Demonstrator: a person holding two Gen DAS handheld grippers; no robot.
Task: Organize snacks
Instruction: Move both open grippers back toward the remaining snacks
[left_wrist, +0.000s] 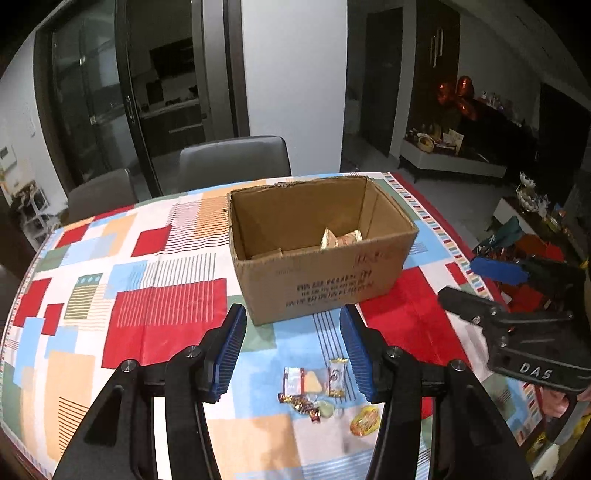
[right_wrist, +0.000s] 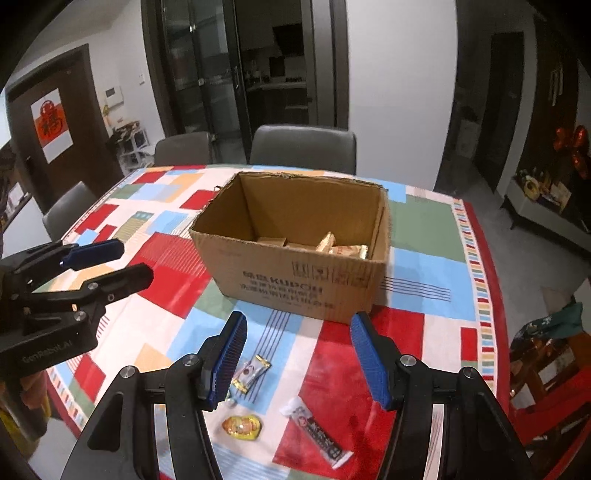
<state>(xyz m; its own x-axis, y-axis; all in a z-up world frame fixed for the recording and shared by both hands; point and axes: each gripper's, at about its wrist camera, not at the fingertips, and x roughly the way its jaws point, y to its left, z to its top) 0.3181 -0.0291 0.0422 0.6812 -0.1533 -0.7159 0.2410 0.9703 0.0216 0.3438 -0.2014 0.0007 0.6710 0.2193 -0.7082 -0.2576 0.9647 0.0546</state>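
An open cardboard box (left_wrist: 325, 280) (right_wrist: 295, 284) stands on the table with a few wrapped snacks (left_wrist: 341, 238) (right_wrist: 341, 247) inside. Loose snacks lie in front of it: a white and yellow packet (left_wrist: 303, 380), a small white packet (left_wrist: 337, 376) (right_wrist: 253, 373), a dark red candy (left_wrist: 301, 404), a yellow candy (left_wrist: 365, 421) (right_wrist: 242, 426) and a long dark bar (right_wrist: 317, 430). My left gripper (left_wrist: 293, 350) is open and empty above the snacks; it also shows in the right wrist view (right_wrist: 118, 262). My right gripper (right_wrist: 299, 358) is open and empty, and it shows at the right of the left wrist view (left_wrist: 469, 280).
The table carries a patchwork cloth (left_wrist: 166, 314) in red, blue and orange. Grey chairs (left_wrist: 234, 158) (right_wrist: 303, 147) stand behind the table. A low table with clutter (left_wrist: 532, 243) sits to the right, past the table's edge.
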